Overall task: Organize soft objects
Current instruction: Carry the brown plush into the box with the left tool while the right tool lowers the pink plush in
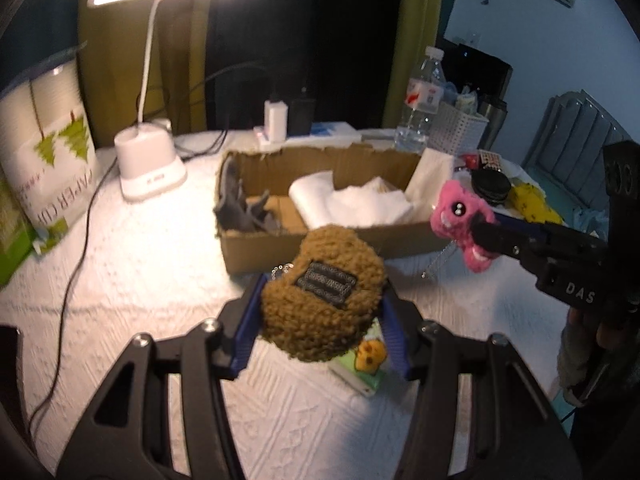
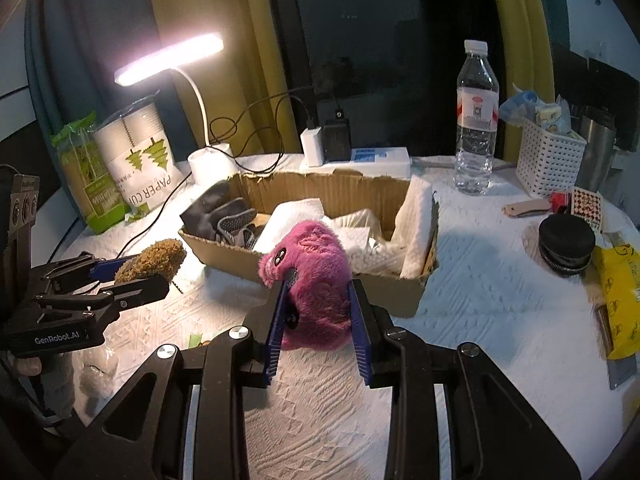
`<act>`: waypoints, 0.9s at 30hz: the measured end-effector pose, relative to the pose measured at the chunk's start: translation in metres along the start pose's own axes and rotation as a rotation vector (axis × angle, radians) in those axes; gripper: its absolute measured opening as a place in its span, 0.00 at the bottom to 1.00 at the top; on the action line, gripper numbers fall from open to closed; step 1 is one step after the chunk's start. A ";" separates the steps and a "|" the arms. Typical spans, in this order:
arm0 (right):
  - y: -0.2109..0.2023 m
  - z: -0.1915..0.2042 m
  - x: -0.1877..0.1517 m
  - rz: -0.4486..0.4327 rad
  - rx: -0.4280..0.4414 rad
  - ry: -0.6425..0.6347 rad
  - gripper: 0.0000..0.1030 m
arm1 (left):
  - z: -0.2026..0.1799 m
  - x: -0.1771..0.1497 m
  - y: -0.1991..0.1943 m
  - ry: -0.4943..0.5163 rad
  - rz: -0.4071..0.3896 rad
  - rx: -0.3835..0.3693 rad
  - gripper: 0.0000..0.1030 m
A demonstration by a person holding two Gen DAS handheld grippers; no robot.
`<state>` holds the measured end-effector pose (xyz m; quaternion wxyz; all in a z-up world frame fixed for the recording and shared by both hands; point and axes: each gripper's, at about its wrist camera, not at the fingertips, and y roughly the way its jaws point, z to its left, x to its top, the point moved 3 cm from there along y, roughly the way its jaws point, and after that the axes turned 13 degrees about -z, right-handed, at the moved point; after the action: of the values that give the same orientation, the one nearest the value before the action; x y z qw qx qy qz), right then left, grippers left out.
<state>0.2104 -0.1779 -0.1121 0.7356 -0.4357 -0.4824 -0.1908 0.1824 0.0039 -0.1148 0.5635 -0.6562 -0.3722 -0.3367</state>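
My left gripper (image 1: 322,300) is shut on a brown fuzzy pouch (image 1: 324,292) with a grey patch, held above the table just in front of the cardboard box (image 1: 304,248). It also shows in the right wrist view (image 2: 150,262). My right gripper (image 2: 318,292) is shut on a pink plush toy (image 2: 314,280), held in front of the box (image 2: 352,280); the toy shows in the left wrist view (image 1: 460,216) near the box's right corner. The box holds grey gloves (image 2: 224,216) and white cloths (image 2: 360,236).
A lit desk lamp (image 1: 150,168) and a paper-cup pack (image 1: 44,152) stand at the left. A water bottle (image 2: 476,120), white basket (image 2: 548,164), black round case (image 2: 566,244) and yellow packet (image 2: 618,296) are at the right. A small green card (image 1: 366,364) lies under my left gripper.
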 end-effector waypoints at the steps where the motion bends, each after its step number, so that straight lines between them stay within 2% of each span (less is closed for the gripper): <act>1: -0.001 -0.001 0.001 -0.005 -0.001 0.000 0.31 | -0.001 0.003 0.000 0.007 -0.007 0.001 0.53; 13: 0.002 -0.017 0.022 -0.059 -0.006 0.014 0.31 | -0.001 0.039 0.011 0.027 -0.095 0.003 0.53; 22: 0.012 -0.038 0.035 -0.095 -0.020 0.060 0.31 | 0.006 0.053 0.044 0.005 -0.099 0.006 0.53; 27: 0.026 -0.046 0.034 -0.083 -0.026 0.075 0.32 | 0.013 0.048 0.070 -0.019 -0.060 0.016 0.53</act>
<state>0.2692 -0.1969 -0.1013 0.7388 -0.4172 -0.4699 -0.2435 0.2675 0.0161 -0.1095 0.5549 -0.6432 -0.3998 -0.3442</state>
